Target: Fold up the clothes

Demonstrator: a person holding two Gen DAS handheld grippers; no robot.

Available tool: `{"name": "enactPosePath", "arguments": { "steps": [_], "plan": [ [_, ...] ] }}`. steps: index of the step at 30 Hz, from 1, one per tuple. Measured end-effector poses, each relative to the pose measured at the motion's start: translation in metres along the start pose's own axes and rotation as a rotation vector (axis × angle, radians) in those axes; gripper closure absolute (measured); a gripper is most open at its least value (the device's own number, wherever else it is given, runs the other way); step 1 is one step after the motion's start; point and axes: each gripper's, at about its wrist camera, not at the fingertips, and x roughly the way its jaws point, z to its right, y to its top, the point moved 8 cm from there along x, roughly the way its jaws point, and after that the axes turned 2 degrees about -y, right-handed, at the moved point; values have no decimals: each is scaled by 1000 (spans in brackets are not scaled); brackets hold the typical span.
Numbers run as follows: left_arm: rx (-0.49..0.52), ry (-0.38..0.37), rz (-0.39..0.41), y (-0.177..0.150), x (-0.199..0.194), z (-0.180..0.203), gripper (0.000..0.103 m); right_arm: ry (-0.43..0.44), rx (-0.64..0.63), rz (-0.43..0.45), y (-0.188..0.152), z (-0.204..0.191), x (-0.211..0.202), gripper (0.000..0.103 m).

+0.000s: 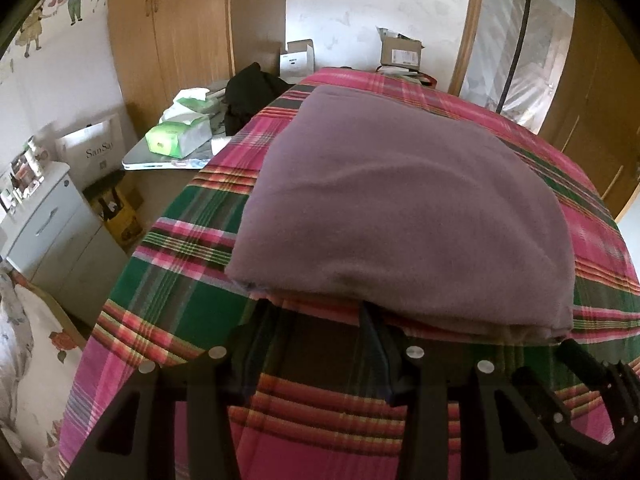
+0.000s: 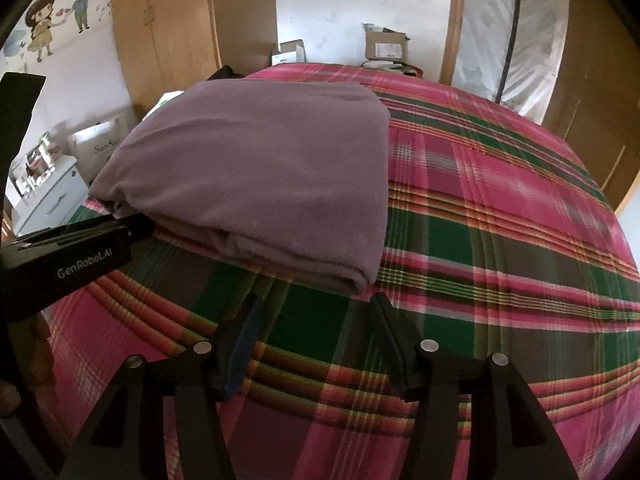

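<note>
A purple garment [image 1: 400,208] lies folded in a flat rectangle on the plaid bedspread [image 1: 180,292]. My left gripper [image 1: 315,310] stands open, and its fingertips touch the garment's near edge with only bedspread between them. In the right wrist view the same garment [image 2: 260,172] sits to the upper left. My right gripper [image 2: 316,304] is open just short of the garment's near right corner, holding nothing. The left gripper [image 2: 136,228] shows there at the garment's near left edge. The right gripper's finger [image 1: 580,356] pokes in at the lower right of the left wrist view.
Left of the bed stands a low table with tissue packs [image 1: 180,136] and dark clothing [image 1: 252,88]. A white drawer cabinet [image 1: 52,216] and a paper bag [image 1: 96,152] are on the floor. Cardboard boxes [image 1: 400,54] sit beyond the bed's far end, with wooden wardrobes behind.
</note>
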Motion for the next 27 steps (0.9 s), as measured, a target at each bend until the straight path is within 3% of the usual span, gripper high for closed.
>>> {"name": "enactPosePath", "arguments": {
  "steps": [9, 27],
  "plan": [
    [44, 23, 19, -1, 4, 2, 55, 0, 2, -2, 6, 3, 6, 44],
    [36, 23, 22, -6, 1, 5, 54, 1, 5, -1, 4, 2, 4, 44]
  ]
}}
